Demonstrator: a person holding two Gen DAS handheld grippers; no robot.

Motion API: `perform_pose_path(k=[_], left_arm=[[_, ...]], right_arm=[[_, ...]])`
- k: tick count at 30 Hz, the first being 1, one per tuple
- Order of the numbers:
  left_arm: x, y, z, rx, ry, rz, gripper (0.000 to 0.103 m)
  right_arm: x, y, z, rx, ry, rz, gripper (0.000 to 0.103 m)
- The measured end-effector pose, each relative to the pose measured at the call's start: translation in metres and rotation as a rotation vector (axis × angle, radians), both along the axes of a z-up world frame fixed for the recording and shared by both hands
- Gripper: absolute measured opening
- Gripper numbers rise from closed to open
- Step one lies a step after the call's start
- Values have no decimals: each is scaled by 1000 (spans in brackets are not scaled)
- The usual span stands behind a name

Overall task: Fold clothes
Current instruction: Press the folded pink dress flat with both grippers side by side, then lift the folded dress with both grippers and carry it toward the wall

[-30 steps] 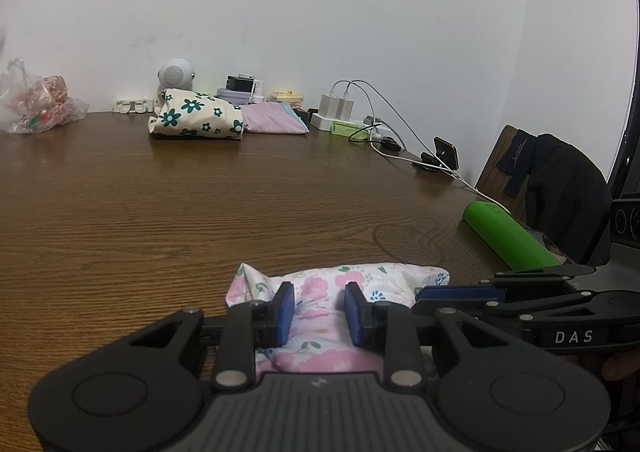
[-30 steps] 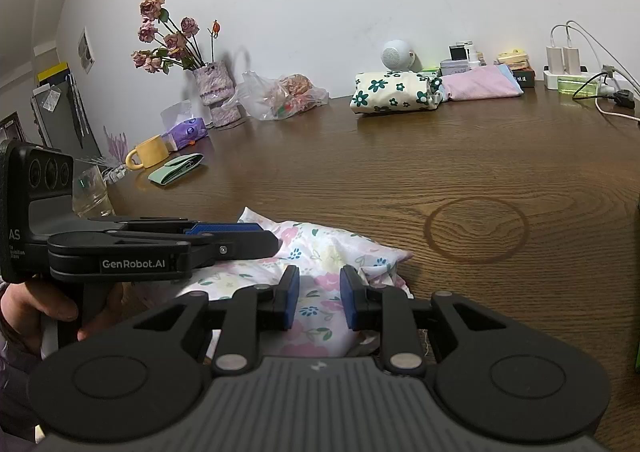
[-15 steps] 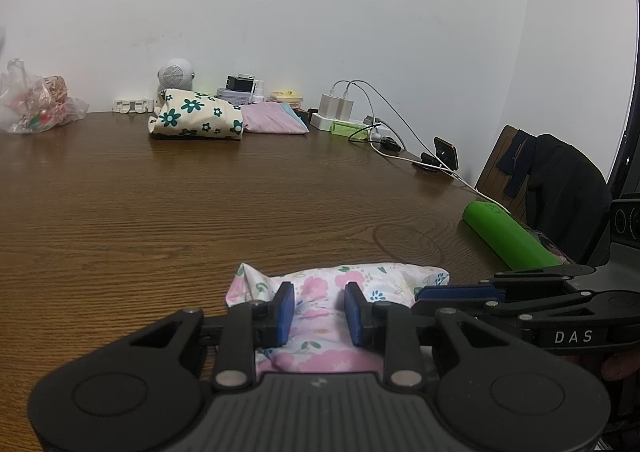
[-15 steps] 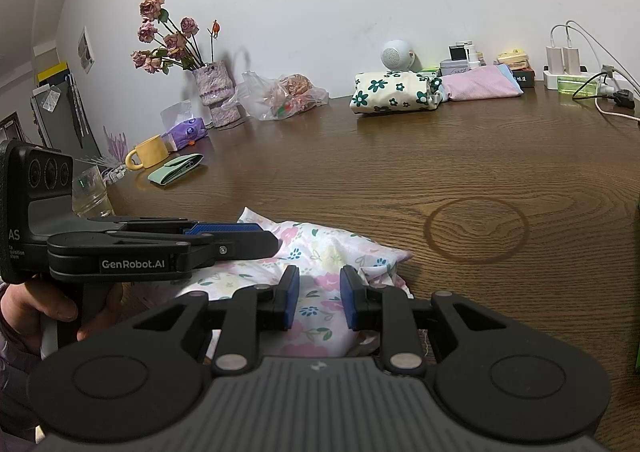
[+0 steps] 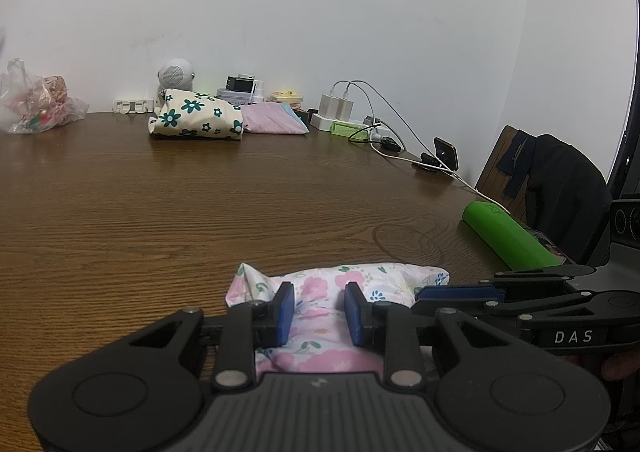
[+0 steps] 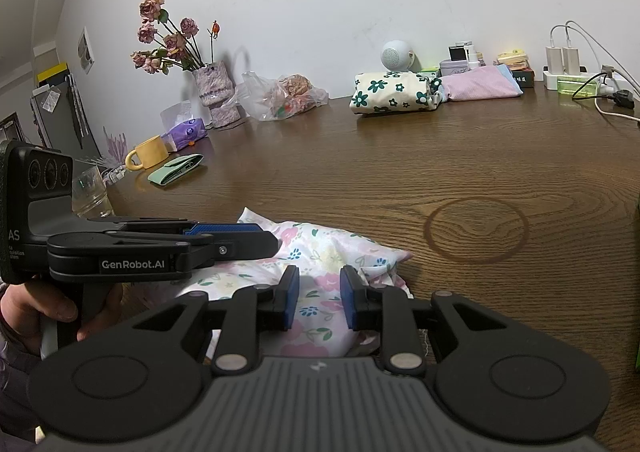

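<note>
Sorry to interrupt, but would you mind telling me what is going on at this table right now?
A person is folding clothes with a handheld gripper in each hand. The left gripper and the right gripper sit side by side over a pink floral garment bunched on the wooden table, each with a gap between its blue pads; whether they pinch the fabric is unclear. A green-flowered bundle and a pink one lie folded by the wall.

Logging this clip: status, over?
Both jaws part-open, pads straddling pink floral garment, left gripper, right gripper. Garment bunched on table. Nothing blocking.
</note>
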State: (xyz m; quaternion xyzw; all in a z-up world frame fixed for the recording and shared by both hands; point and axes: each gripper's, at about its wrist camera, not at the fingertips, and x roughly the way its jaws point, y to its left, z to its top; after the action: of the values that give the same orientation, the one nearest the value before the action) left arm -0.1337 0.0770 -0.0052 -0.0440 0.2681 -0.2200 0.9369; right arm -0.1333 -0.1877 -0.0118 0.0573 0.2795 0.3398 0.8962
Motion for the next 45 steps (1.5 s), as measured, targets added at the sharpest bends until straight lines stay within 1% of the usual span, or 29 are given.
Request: perform_pose_path(k=[21,23,24,25,26,27,29,30,31,32,36,38,40,42,43,44,45], left_arm=[[-2,1,1,-8,0,3,27],[-3,3,5,-19,-2,8,35],[-6,5,10,-24,-10,13,36],[-10,8,15,-31,-20,18,37],[-15,14,23,-50,-35,16,39],[-20,20,31,-70,-51,15,42],[-28,36,45,-123,-80,21,68],[-29,41,48,-136,-75,27,72],[-28,45,49,-143,-50,29,74],[-25,47,48,-146,-16,32,74],[-14,40,28,-156,121,32,73],[-10,38,20,-182,168,25,73],[-6,39,13,-232,211,5,73],[-4,41,7,-257,239,-1,73],[-2,42,4,-270,252,-4,71],[-1,43,2,-287,258,-6,66],[1,45,-1,-305,265,-8,60]], right_arm=[[0,-1,1,1,2,0,23],[0,-2,4,5,6,-6,26],[-1,-3,6,11,8,-13,31],[-1,-5,11,23,5,-25,41],[-3,-9,16,37,0,-34,49],[-5,-14,22,56,-10,-32,59],[-9,-25,34,93,-31,-28,62],[-11,-30,37,102,-32,-36,64],[-10,-35,40,107,-22,-47,68],[-7,-38,38,111,7,-57,69],[6,-40,28,109,132,-94,69],[6,-37,23,115,166,-80,69],[5,-34,17,124,201,-66,69],[5,-31,8,138,241,-64,68],[6,-30,6,158,247,-60,65],[8,-29,3,177,252,-55,64],[9,-28,2,182,254,-53,59]])
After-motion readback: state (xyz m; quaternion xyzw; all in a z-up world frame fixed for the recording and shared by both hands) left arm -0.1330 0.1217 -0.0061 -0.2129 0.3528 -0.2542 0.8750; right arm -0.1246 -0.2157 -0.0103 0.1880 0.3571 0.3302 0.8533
